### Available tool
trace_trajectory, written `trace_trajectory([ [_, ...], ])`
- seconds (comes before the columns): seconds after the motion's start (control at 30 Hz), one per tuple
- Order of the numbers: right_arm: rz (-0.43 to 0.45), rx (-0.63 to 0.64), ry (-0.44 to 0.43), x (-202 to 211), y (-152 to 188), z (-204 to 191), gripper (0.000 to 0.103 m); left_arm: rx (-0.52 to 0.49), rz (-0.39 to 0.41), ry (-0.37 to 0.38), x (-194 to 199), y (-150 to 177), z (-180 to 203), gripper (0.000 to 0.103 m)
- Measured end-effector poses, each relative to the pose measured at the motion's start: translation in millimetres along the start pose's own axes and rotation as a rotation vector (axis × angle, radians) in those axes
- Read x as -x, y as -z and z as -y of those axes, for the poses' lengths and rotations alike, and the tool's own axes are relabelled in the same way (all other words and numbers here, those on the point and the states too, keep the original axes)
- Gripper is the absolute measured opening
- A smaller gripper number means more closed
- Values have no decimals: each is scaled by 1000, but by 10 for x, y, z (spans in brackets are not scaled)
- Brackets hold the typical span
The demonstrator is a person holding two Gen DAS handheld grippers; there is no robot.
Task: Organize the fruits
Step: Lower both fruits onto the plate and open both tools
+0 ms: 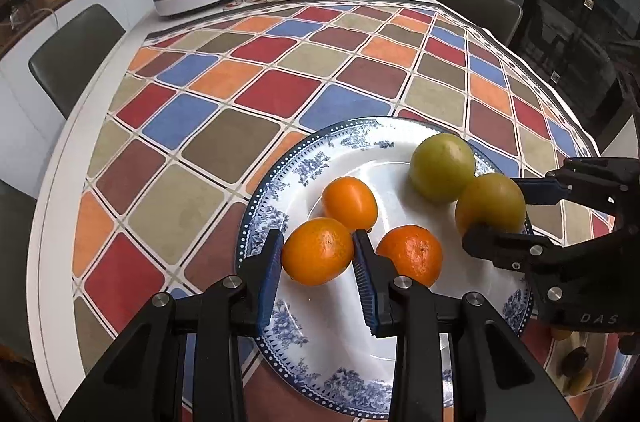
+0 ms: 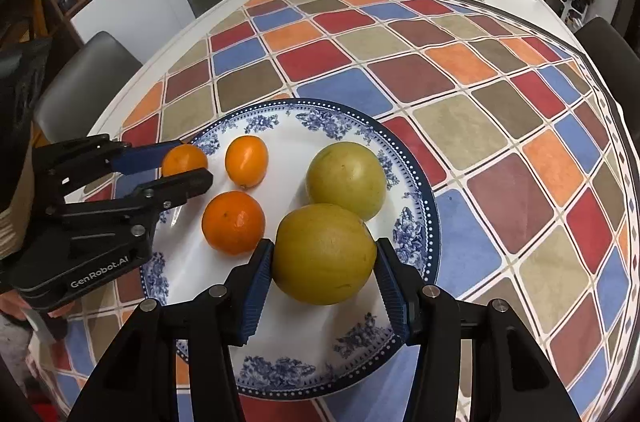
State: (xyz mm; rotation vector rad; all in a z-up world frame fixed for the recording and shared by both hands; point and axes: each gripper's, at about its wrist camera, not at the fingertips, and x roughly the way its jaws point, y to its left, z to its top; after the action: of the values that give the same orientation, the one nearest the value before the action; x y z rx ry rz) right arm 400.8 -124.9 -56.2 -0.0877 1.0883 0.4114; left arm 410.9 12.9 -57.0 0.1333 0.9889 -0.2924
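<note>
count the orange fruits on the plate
3: one between the left gripper fingers, one just right of it, one behind them. None seems hidden.

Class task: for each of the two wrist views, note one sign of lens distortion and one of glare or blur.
Left wrist view: tablecloth grid bows outward, corners vignette black; a soft sheen lies on the plate. Right wrist view: the same bowed grid and dark corners; fruit looks sharp, the far counter slightly soft.

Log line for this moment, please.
left tongs: shut on orange | right tongs: shut on yellow-green fruit | both fruits on blue-and-white plate | five fruits there
</note>
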Motion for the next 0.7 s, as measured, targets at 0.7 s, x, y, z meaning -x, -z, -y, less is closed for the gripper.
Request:
trace_trajectory([
  [0.7,147,20,29,717,147,-123,53,48,149,-85,1005,200,250,49],
])
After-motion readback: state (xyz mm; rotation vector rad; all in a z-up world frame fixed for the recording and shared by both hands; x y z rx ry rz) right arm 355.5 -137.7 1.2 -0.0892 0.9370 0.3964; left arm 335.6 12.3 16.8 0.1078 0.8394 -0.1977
